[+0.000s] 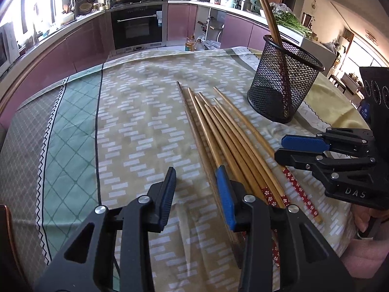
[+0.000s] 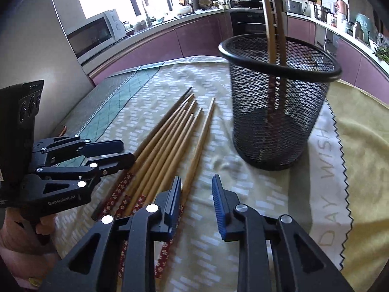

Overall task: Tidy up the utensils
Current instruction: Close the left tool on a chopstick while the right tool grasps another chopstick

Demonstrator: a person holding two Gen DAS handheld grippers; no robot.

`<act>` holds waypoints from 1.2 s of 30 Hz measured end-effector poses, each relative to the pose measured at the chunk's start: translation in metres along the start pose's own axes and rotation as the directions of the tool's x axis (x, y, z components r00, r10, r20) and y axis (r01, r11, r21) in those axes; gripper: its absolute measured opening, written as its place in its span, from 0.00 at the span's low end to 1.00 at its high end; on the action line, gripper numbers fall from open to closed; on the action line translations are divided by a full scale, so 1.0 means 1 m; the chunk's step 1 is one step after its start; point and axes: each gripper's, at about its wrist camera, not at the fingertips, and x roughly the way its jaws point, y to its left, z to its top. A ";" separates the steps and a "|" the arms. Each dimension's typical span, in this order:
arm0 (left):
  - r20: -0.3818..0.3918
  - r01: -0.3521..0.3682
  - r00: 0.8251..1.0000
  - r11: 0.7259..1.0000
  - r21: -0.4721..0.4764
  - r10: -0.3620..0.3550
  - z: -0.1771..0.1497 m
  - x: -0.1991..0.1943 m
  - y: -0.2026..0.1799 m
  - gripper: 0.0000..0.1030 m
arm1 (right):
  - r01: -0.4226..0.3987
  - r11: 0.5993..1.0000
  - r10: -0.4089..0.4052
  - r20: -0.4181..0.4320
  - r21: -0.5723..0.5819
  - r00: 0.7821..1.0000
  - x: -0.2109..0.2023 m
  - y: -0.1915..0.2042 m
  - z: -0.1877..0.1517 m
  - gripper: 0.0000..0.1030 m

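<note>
My left gripper (image 1: 197, 177) hovers partly open over the tablecloth (image 1: 73, 126), holding nothing — its right pad is just above the bundle of wooden chopsticks (image 1: 218, 131). My right gripper (image 2: 197, 187) is also partly open and empty. Two chopsticks (image 2: 274, 36) stand in the black mesh holder (image 2: 279, 121) near the bundle.

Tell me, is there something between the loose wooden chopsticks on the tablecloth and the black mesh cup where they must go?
Nothing visible blocks the way. Only bare patterned tablecloth lies between the loose wooden chopsticks and the black wire-mesh cup. The cup's mouth is open, with two chopsticks already leaning inside, leaving room.
</note>
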 end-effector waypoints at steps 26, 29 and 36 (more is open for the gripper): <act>-0.007 0.007 1.000 0.997 -0.078 -0.007 0.026 0.021 0.008 0.08 | 0.022 0.998 -0.024 0.036 0.063 0.999 0.012 -0.010 0.012 0.05; 0.013 0.027 1.000 0.996 -0.089 -0.026 0.022 0.011 0.009 0.08 | -0.018 0.998 0.015 0.057 0.054 0.998 0.004 -0.008 0.010 0.05; -0.005 0.059 0.998 0.997 -0.041 -0.059 0.003 -0.002 -0.001 0.08 | -0.081 0.996 0.083 0.047 -0.030 0.995 -0.005 0.007 0.005 0.05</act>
